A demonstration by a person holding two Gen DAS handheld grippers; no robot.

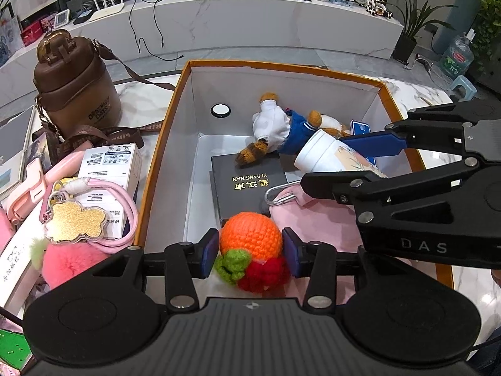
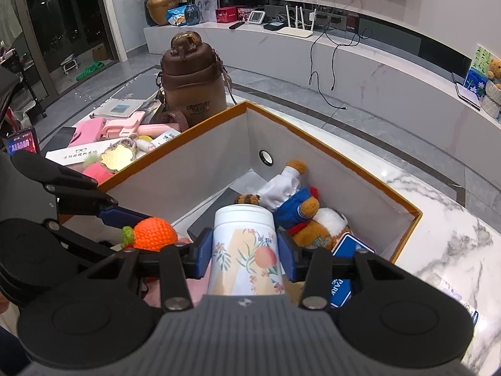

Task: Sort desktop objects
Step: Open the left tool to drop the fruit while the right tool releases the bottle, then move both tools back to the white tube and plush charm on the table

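My left gripper [image 1: 250, 252] is shut on an orange crocheted fruit [image 1: 250, 235] with green and red bits, held over the near end of the orange-rimmed box [image 1: 162, 144]. My right gripper [image 2: 244, 253] is shut on a white floral tube [image 2: 244, 250], held inside the box; it also shows in the left wrist view [image 1: 328, 155]. In the box lie a plush toy in white and blue [image 1: 281, 128], a black book with gold letters [image 1: 247, 188], a pink pouch [image 1: 313, 216] and a blue card [image 1: 360, 130].
Left of the box on the marble table stand a brown bottle with strap [image 1: 75, 91], a white carton [image 1: 108, 181], a pink cord with gold charm [image 1: 75, 222], a pink pompom [image 1: 69, 263] and pink items [image 1: 31, 185]. A white cabinet [image 1: 250, 22] runs behind.
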